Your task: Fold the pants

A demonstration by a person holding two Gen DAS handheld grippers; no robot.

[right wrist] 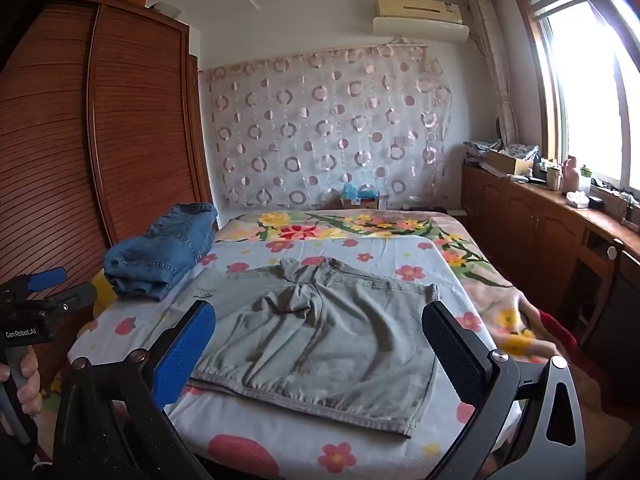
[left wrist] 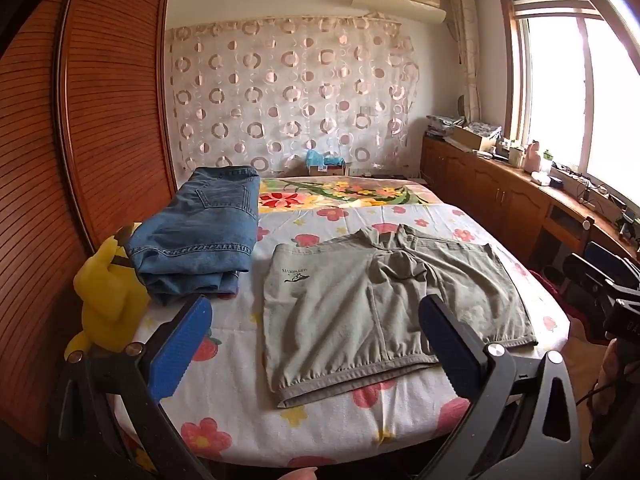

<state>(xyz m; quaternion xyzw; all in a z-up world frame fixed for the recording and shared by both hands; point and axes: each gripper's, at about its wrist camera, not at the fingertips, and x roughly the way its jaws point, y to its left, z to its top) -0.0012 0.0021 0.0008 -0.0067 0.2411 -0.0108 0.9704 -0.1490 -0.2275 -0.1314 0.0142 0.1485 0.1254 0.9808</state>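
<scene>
The grey-green cotton shorts with an elastic waistband [left wrist: 384, 300] lie spread flat on the flower-printed white bedsheet [left wrist: 224, 412], close to the bed's near edge, waistband toward the near edge and the two leg openings pointing toward the far end; the crotch area is bunched into a few ridges. Nothing is folded yet, so the step in hand looks like the first approach. To do it well, I would smooth that bunched middle first, then pinch one side of the garment at two places along the same edge, near the waistband corner and near the leg hem, and carry that side across onto the other so the legs stack evenly before halving the length. Pinching only the top layer would drag the fabric crooked, so each grip should take the full thickness. The left gripper [left wrist: 316, 340] hovers over the near edge with its blue-padded jaws spread as wide as they go, holding and touching nothing. The right gripper [right wrist: 320, 344] hangs likewise above the waistband, fully spread and empty. A folded pair of blue denim jeans [left wrist: 200, 232] sits by the bed's left edge, beside a yellow plush toy [left wrist: 108, 296], well clear of the work.
</scene>
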